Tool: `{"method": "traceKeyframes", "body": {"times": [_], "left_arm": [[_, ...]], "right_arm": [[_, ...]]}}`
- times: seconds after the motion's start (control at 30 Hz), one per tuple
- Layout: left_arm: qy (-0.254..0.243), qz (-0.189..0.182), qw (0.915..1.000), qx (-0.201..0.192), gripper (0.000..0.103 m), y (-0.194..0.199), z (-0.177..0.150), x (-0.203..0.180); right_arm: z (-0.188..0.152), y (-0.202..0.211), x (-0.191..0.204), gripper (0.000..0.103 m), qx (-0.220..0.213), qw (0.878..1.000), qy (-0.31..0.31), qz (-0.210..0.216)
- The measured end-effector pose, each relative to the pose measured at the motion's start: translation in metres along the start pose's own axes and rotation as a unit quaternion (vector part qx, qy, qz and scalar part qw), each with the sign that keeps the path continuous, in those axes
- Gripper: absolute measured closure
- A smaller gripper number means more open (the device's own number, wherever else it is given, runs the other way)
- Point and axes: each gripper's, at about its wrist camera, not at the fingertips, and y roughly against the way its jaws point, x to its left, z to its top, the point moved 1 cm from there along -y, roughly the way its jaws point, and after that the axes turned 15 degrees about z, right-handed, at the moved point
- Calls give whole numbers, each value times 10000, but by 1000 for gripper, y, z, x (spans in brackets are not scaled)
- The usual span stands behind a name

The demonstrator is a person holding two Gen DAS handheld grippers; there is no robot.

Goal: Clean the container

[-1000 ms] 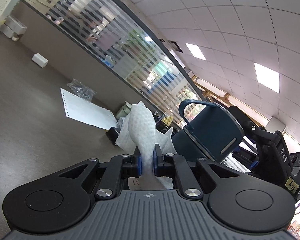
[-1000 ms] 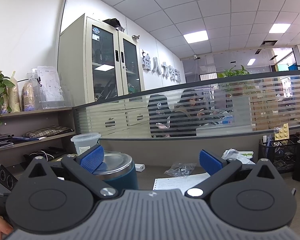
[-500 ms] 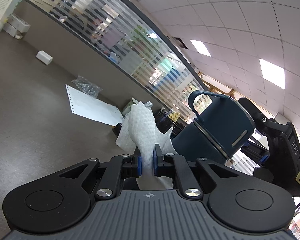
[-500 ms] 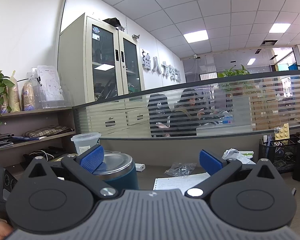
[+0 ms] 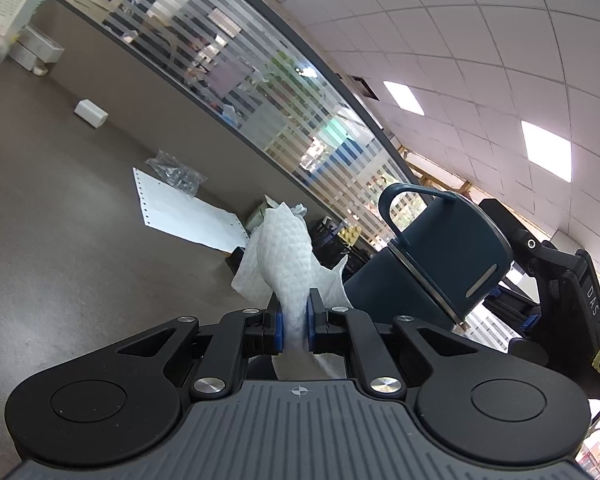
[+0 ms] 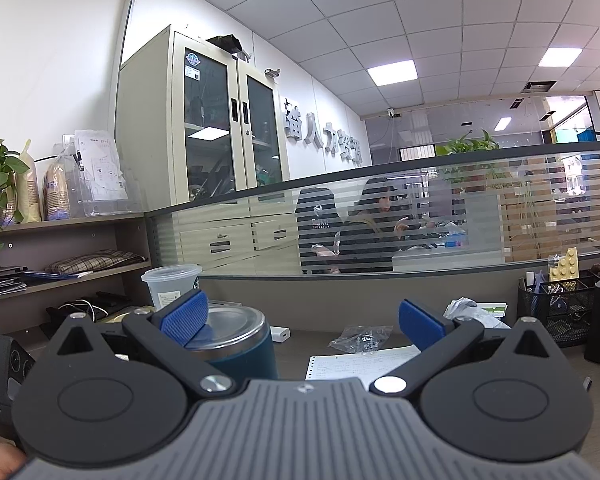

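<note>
In the left wrist view my left gripper (image 5: 294, 316) is shut on a crumpled white paper towel (image 5: 286, 252) that sticks up past its blue pads. Just to its right stands the dark blue container (image 5: 440, 264), with a steel band and a loop handle. It looks tilted because the camera is rolled. The right gripper's black body (image 5: 560, 308) is behind it. In the right wrist view my right gripper (image 6: 302, 318) is open with nothing between its pads. The container (image 6: 240, 346) shows a steel rim there, low at the left, partly hidden by the left finger (image 6: 184, 316).
On the grey desk (image 5: 60, 240) lie a white perforated sheet (image 6: 360, 364), a clear bag of small parts (image 6: 360, 338) and a small white block (image 5: 91, 114). A plastic cup (image 6: 172, 286) stands at the left and a black mesh organiser (image 6: 556, 308) at the right. A striped glass partition (image 6: 420, 220) closes the back.
The left wrist view shifted a little during the first half second, with the towel still gripped. The right wrist view is almost unchanged.
</note>
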Motion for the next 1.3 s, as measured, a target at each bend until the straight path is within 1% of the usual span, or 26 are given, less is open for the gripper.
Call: {"method": "traceKeyframes", "body": {"times": [0.2,0.93,1.3], "left_arm": [[-208,198,9995,-110,90,-3,-3,-9],[-73,539,9983,204,90,-21,-19,6],[-185,469,9987,-46,91,-2,-11,-6]], "right_arm": [[2,-2,0,0,8,10000,15,1],[4,-9,0,0,-13,10000,-24,38],[1,-6,0,0,-24,10000,-20,44]]}}
